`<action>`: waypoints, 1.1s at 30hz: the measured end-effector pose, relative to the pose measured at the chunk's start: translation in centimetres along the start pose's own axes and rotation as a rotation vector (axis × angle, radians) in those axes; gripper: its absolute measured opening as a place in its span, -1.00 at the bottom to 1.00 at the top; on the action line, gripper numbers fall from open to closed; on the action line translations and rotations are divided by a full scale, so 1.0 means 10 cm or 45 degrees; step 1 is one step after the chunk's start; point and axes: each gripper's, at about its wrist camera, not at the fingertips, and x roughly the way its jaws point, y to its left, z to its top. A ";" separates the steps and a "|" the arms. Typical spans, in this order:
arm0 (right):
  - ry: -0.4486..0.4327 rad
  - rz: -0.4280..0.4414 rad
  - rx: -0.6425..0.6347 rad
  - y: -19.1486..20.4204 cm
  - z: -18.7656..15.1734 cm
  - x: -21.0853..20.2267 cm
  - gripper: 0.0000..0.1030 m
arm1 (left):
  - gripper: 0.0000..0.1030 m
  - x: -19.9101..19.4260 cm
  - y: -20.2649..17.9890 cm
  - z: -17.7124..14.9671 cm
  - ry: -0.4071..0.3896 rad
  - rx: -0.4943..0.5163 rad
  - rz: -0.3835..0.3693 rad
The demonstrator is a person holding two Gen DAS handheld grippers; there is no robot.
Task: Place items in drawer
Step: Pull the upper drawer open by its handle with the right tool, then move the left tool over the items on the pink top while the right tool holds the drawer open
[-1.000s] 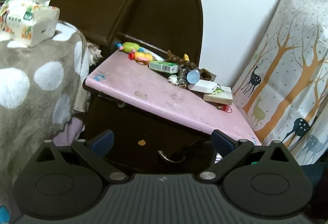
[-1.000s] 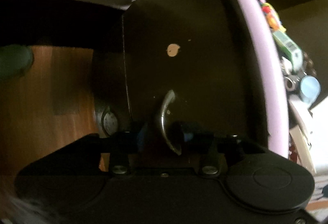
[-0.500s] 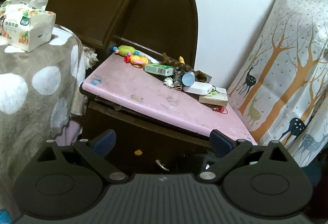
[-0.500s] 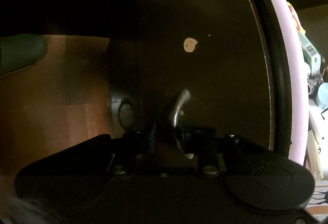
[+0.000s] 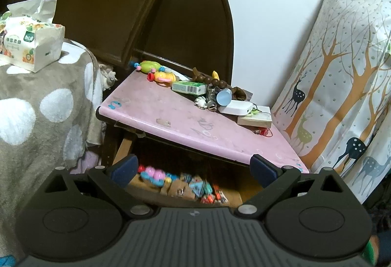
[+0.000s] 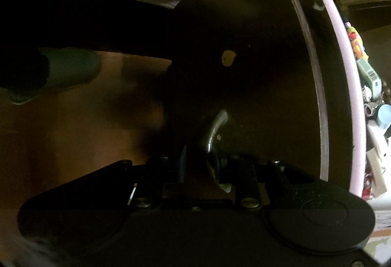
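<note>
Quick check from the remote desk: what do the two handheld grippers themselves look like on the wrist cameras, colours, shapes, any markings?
The left gripper has a black ribbed body, two round black discs, silver pivot screws and angled black linkages ending in dark blue fingers. The right gripper looks the same build in dim light: black body, a round disc, silver screws, a blue pad edge. No cables, sleeves or legible markings show.

A pink tabletop (image 5: 185,117) tops the dark brown drawer (image 6: 256,71) with its silver handle (image 6: 215,135), beside a grey white-spotted blanket (image 5: 41,110) at left and a white curtain (image 5: 342,71) printed with orange trees and deer at right.
</note>
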 end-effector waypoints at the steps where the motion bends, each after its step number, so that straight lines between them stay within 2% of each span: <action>1: -0.008 0.006 0.004 0.06 -0.01 -0.05 -0.58 | 0.93 0.00 0.00 0.00 0.000 0.003 0.001; 12: -0.044 0.099 0.134 0.52 0.01 -0.32 -0.57 | 0.93 0.00 -0.10 -0.05 0.014 0.062 -0.004; 14: -0.045 0.125 0.127 0.61 0.00 -0.38 -0.57 | 0.93 0.01 -0.11 -0.07 0.019 0.068 -0.002; 18: -0.067 0.112 0.000 0.97 -0.04 -0.46 -0.56 | 0.93 0.04 -0.14 -0.09 0.029 0.087 0.000; 25: -0.112 0.096 0.085 0.92 -0.09 -0.44 -0.55 | 0.93 0.15 -0.23 -0.17 0.065 0.135 0.018; 30: -0.157 0.087 0.101 0.97 -0.12 -0.45 -0.38 | 0.93 0.24 -0.35 -0.20 0.088 0.182 0.024; 33: -0.187 0.091 0.122 0.98 -0.16 -0.49 -0.38 | 0.93 0.29 -0.45 -0.20 0.087 0.206 0.029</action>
